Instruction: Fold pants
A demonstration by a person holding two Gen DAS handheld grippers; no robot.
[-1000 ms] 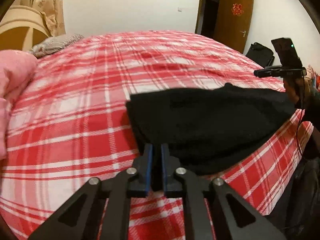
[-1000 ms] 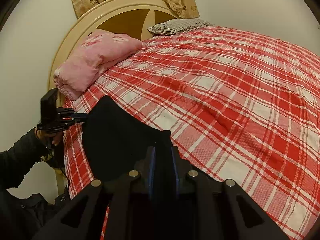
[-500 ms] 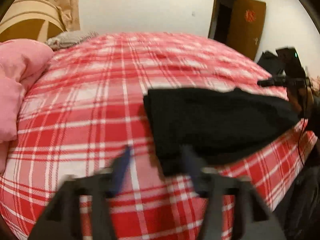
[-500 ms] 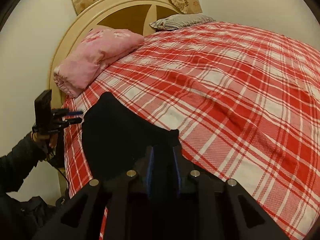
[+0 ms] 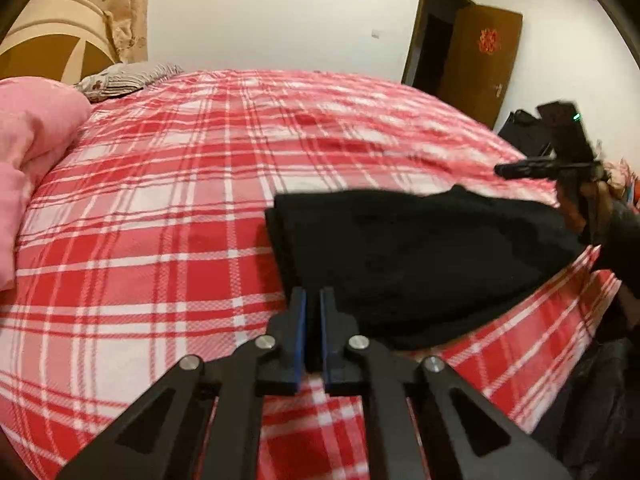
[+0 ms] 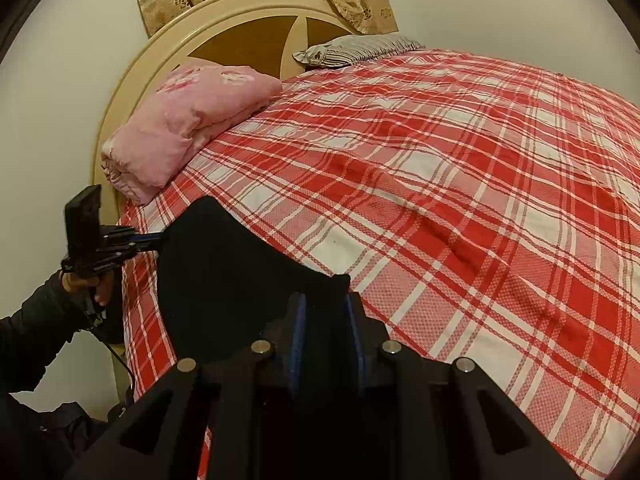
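Observation:
Black pants (image 5: 420,256) lie folded on the red plaid bed near its front edge. My left gripper (image 5: 313,300) is shut on the pants' near left edge. In the right wrist view the pants (image 6: 224,276) spread left of my right gripper (image 6: 325,304), which is shut on a corner of the black cloth. The left gripper also shows in the right wrist view (image 6: 160,238), pinching the far end of the pants. The right gripper shows in the left wrist view (image 5: 504,169) at the pants' far right corner.
A folded pink quilt (image 6: 188,120) and a striped pillow (image 6: 356,50) lie by the round headboard (image 6: 240,36). The plaid bedsheet (image 5: 180,200) stretches wide beyond the pants. A brown door (image 5: 476,60) stands open at the back right.
My left gripper opened half a second ago and has shut again on the pants' edge. The right gripper stays shut on the cloth. The pants have shifted slightly.

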